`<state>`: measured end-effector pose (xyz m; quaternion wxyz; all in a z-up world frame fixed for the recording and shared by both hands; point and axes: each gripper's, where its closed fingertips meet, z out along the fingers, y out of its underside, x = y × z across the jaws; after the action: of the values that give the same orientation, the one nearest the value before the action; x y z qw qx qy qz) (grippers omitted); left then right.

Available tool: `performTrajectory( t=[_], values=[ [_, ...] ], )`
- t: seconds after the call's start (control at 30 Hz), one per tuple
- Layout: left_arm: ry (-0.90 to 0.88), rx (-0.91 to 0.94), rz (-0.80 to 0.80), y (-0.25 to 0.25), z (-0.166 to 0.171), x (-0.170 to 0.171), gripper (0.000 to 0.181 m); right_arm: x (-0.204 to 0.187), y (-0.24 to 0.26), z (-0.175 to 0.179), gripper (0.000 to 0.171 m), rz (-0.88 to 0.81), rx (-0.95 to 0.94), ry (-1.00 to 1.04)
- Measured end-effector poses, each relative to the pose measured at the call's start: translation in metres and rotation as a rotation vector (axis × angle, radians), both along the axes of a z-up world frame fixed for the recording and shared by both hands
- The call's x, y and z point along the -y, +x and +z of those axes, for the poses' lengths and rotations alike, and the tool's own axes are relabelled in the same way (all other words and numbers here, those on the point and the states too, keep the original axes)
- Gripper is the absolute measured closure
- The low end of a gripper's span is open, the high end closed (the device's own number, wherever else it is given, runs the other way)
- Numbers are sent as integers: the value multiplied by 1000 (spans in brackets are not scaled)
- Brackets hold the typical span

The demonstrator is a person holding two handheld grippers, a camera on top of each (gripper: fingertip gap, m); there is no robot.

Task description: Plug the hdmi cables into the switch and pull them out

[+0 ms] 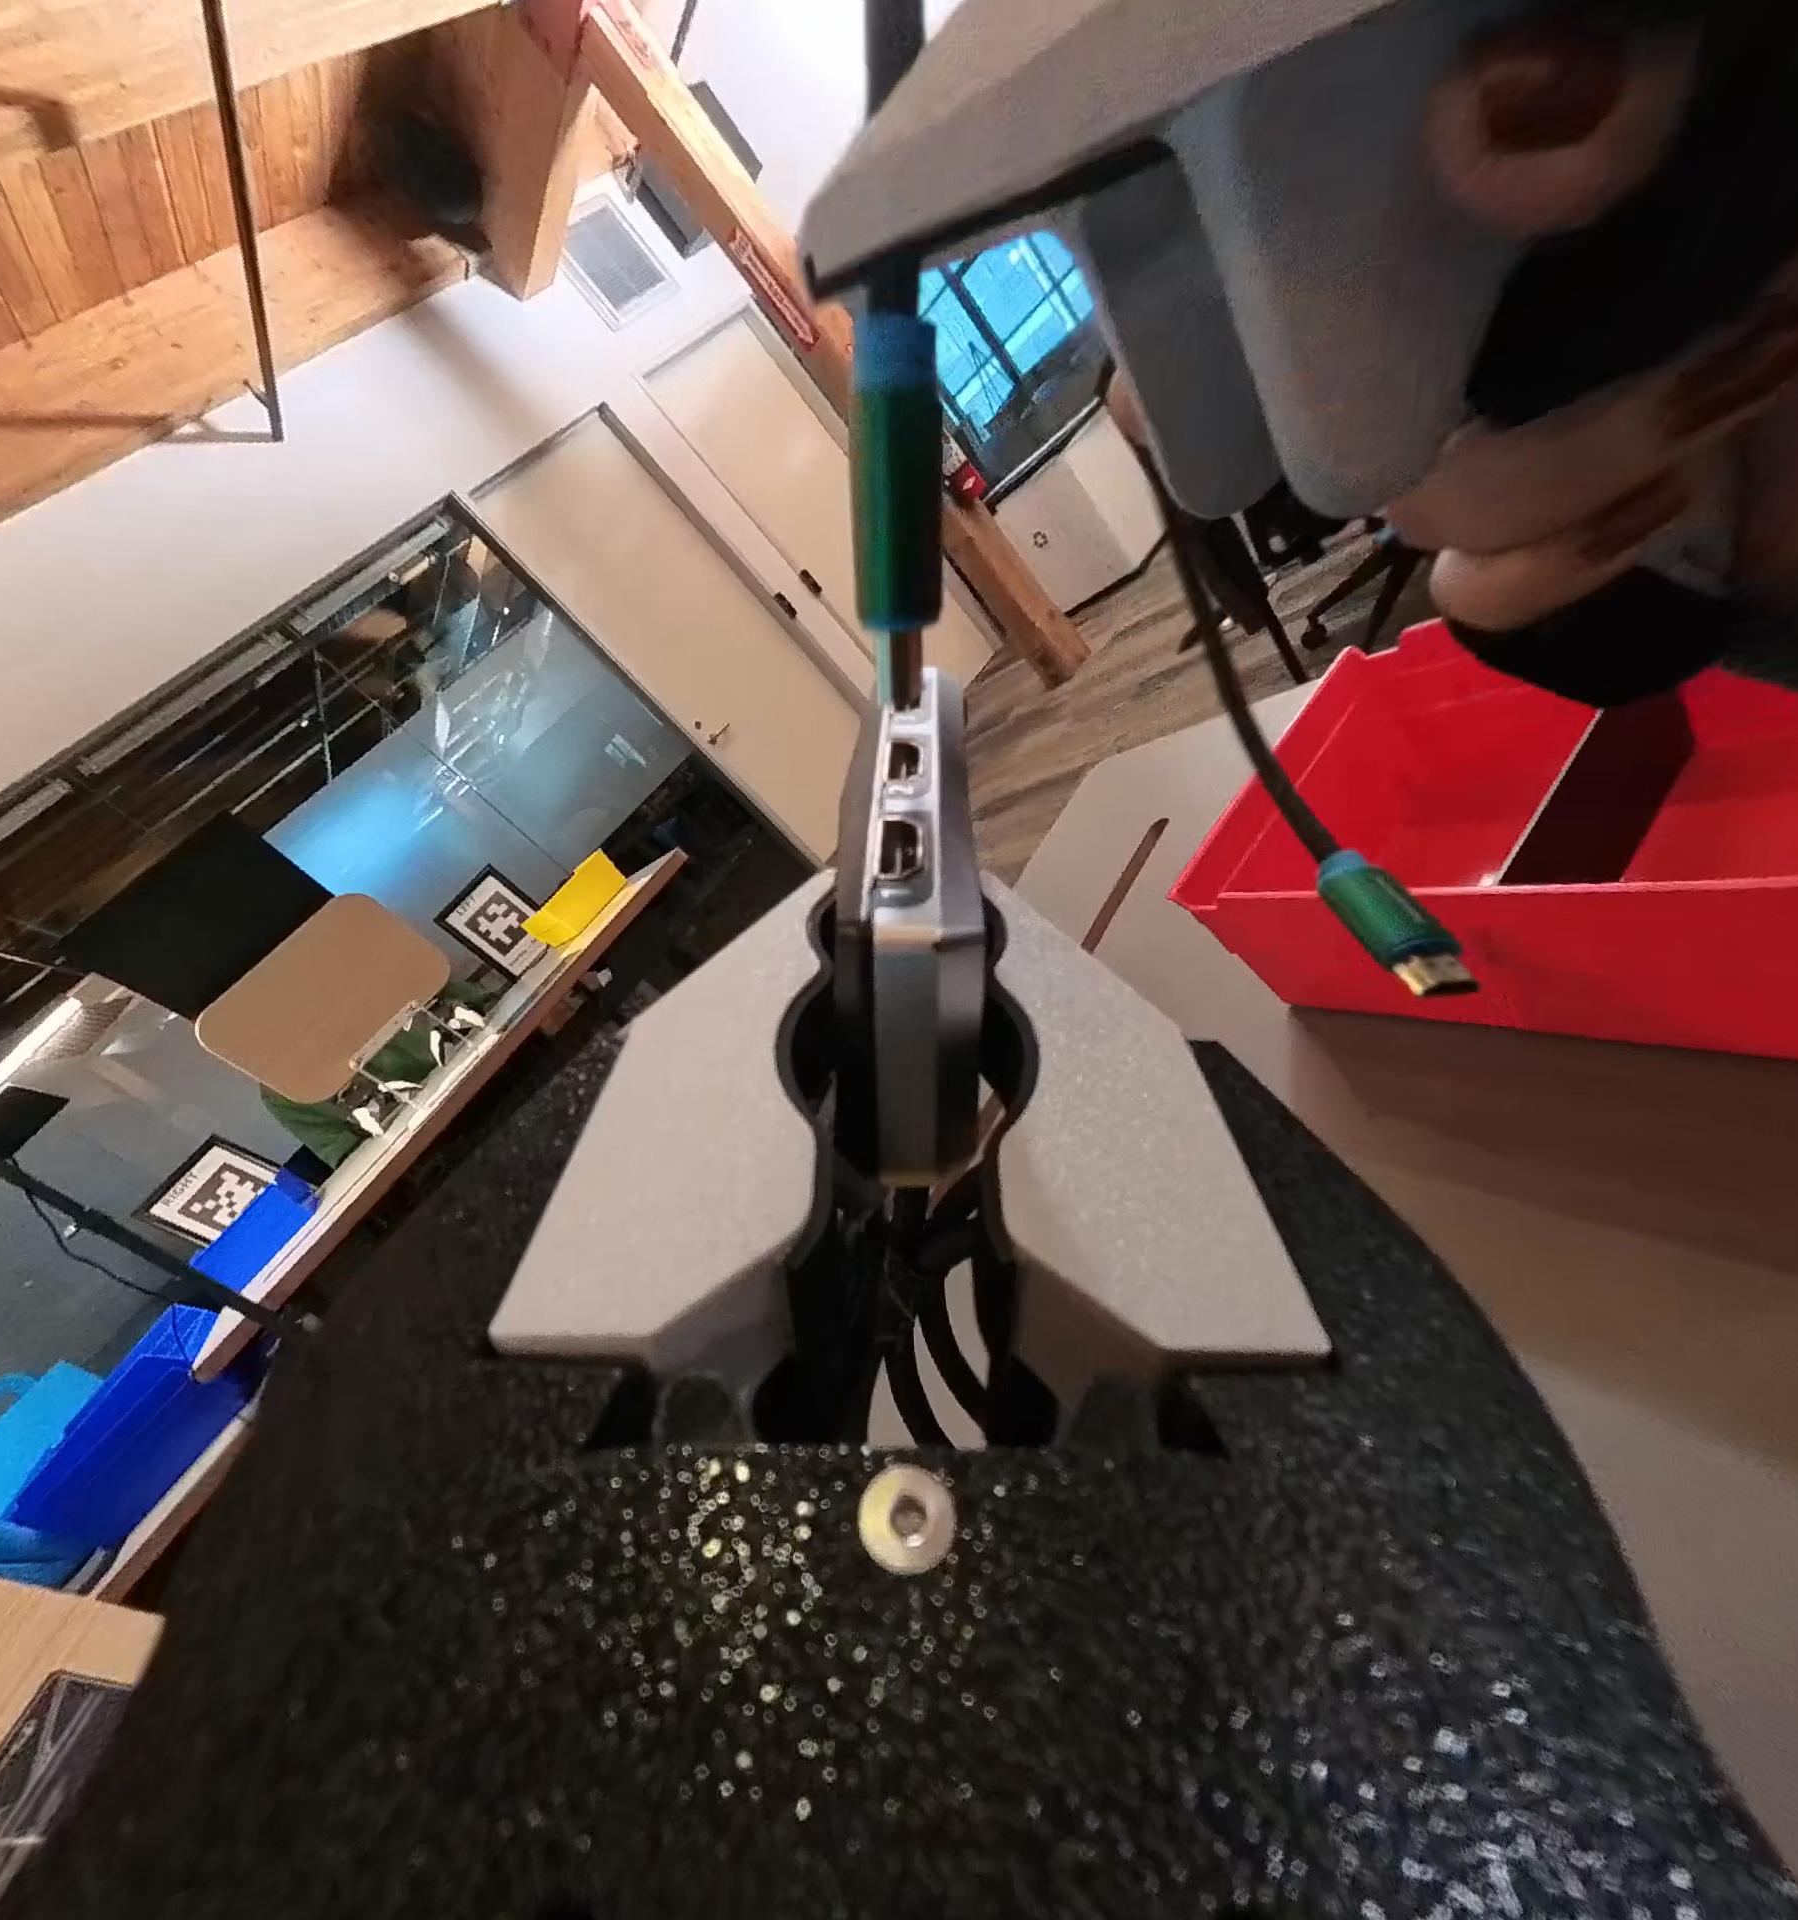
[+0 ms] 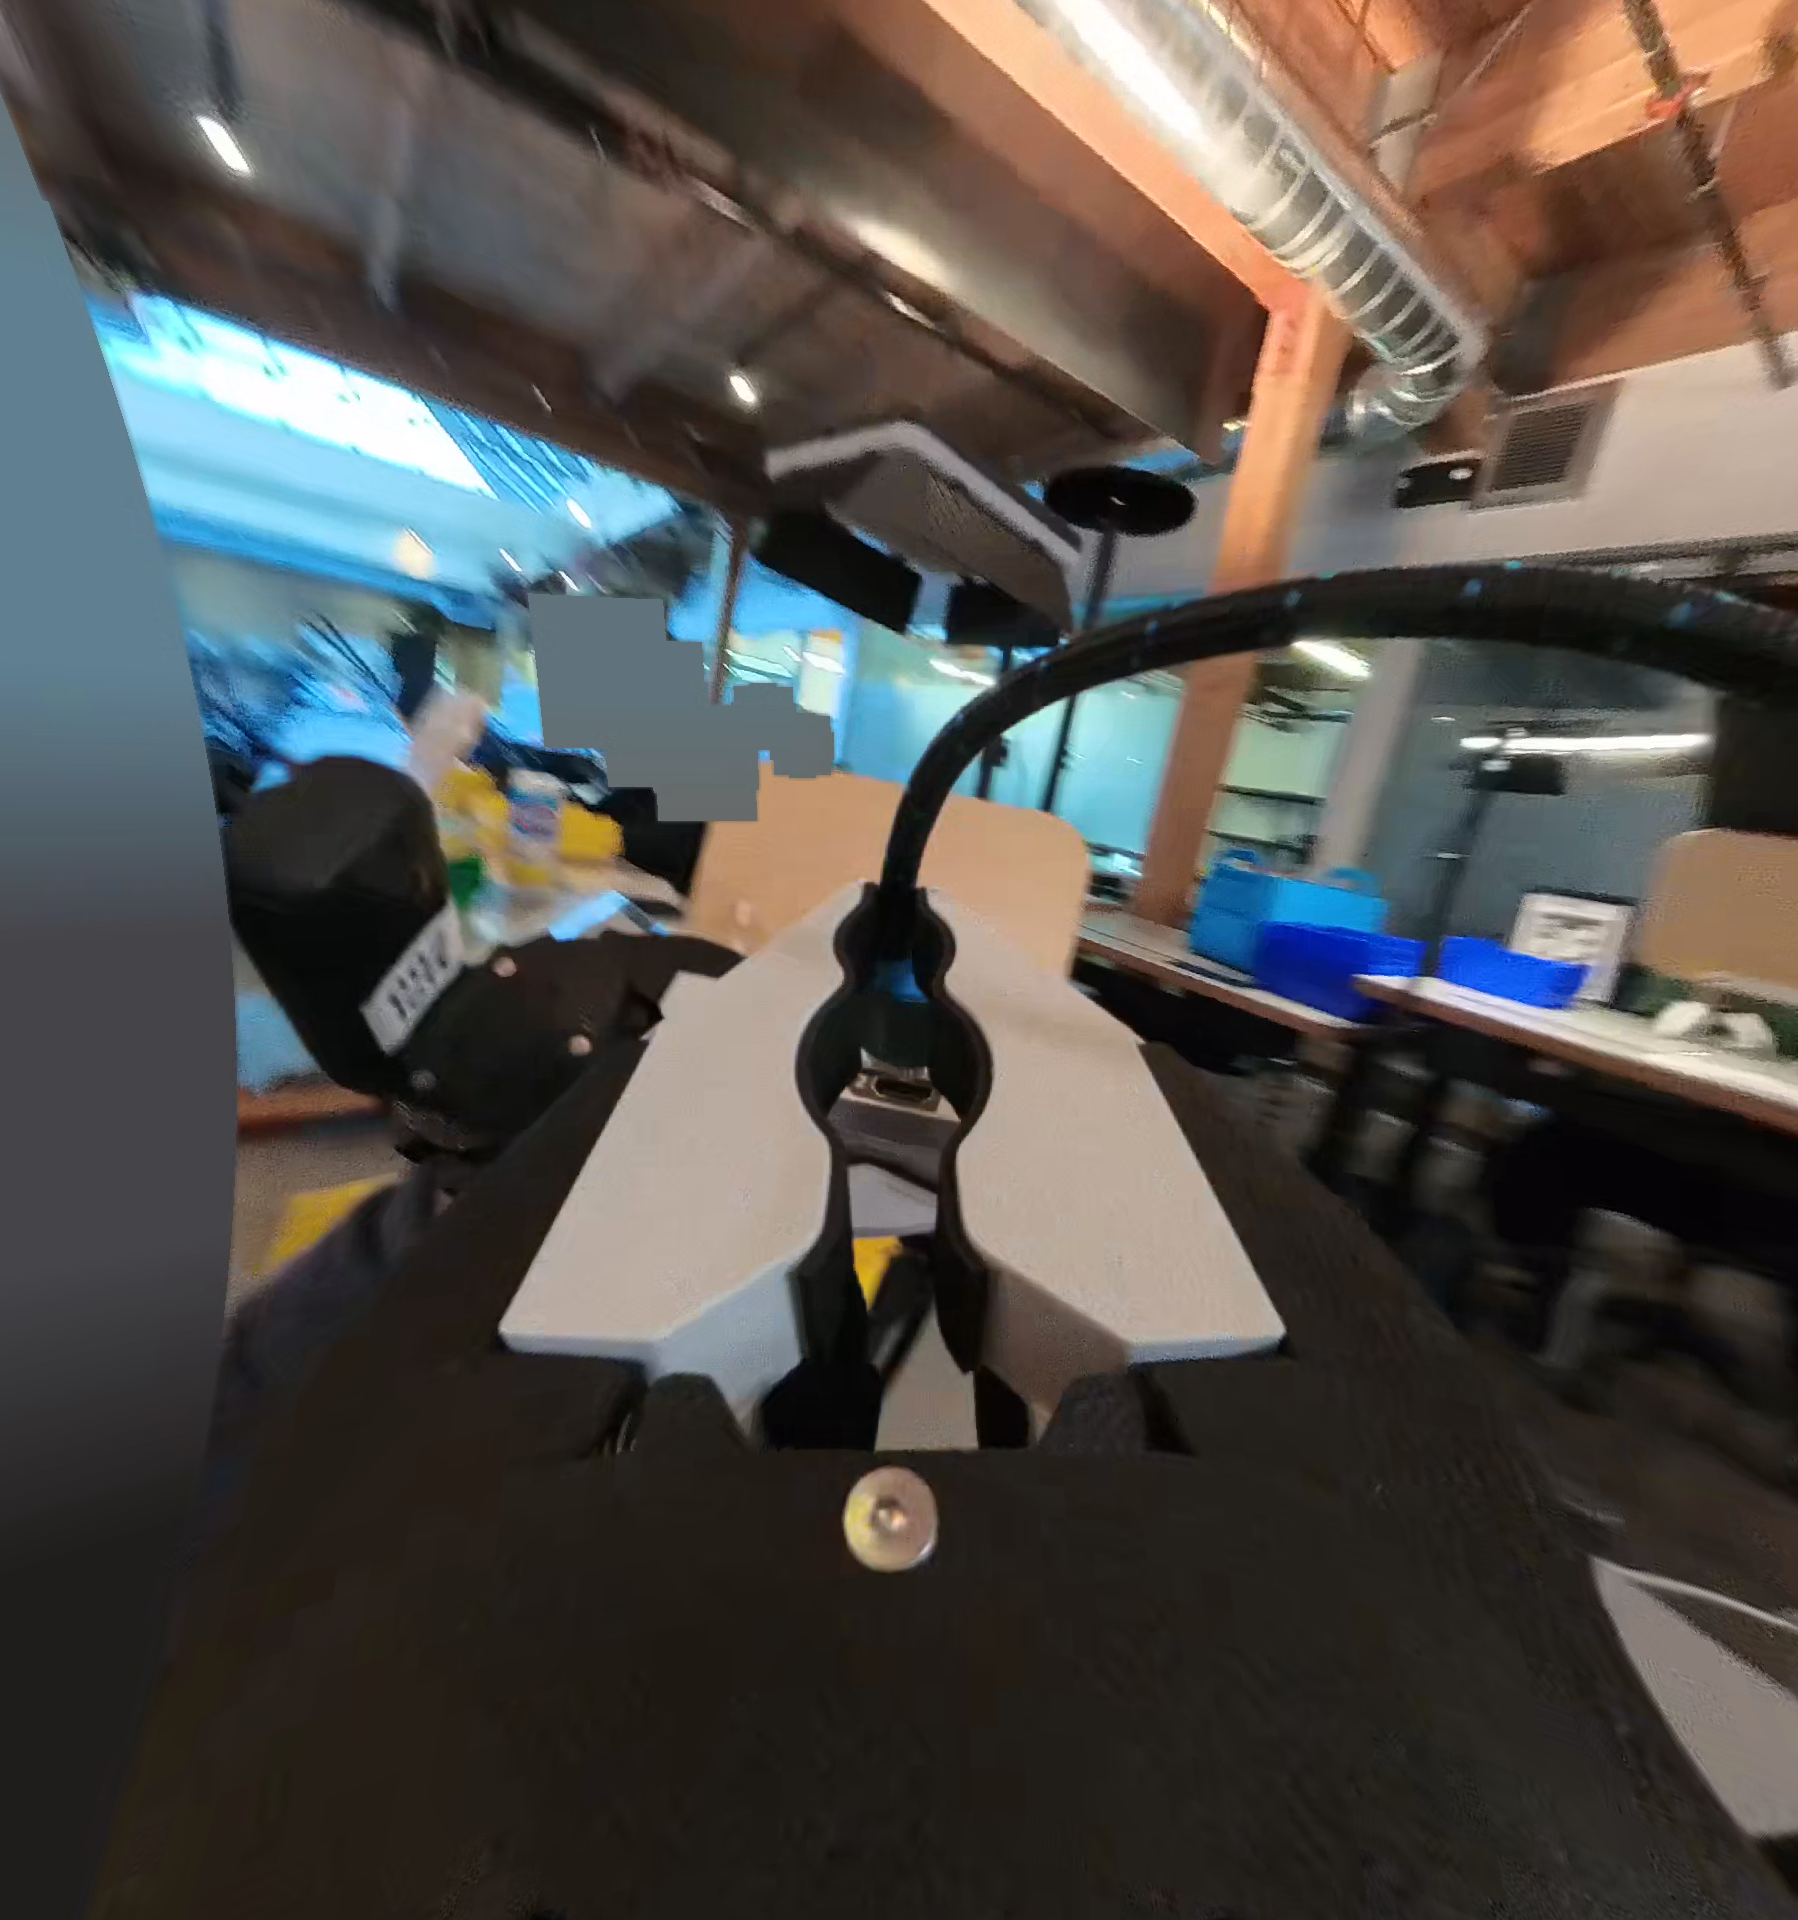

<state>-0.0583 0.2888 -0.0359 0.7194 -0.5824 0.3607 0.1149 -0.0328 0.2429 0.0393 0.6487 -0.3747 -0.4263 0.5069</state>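
My left gripper is shut on the grey HDMI switch and holds it edge-on, with two empty ports facing the camera. My right gripper is shut on a green and blue HDMI plug, and its grey fingers show above the switch in the left wrist view. The plug's metal tip meets the switch's farthest port; how deep it sits I cannot tell. In the right wrist view the plug's blue collar sits between the jaws above a switch port. A second HDMI plug hangs free on its black cable.
A red bin stands on the tan table at the right, behind the hanging plug. A person's hand holds the right gripper. Blue bins and desks stand farther back. Tip to tip, the grippers are about 9 cm apart.
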Motion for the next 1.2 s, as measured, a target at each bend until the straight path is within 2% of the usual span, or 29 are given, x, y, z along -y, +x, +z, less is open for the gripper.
performTrajectory(
  t=[0.1,0.2,0.4,0.53,0.67,0.77,1.07,1.2],
  values=[
    [-14,21,-9,1,0,0,162,3,-9,-6,168,-129,79,92],
    [-22,32,-10,0,-1,0,162,2,-11,-8,168,-188,97,117],
    [-39,21,-32,1,-3,1,162,6,-13,-10,168,-172,113,154],
    [-89,48,-116,6,-8,5,162,10,-13,-13,168,-141,132,197],
    [-112,68,-164,9,-9,8,163,11,-11,-15,167,-89,144,156],
    [-86,43,-145,8,-7,9,162,10,-10,-14,167,-49,131,118],
    [-57,-10,-46,4,-10,2,164,5,-12,-23,167,-140,202,166],
    [-51,-11,-48,3,-9,4,164,4,-14,-25,166,-117,203,152]
  ],
)
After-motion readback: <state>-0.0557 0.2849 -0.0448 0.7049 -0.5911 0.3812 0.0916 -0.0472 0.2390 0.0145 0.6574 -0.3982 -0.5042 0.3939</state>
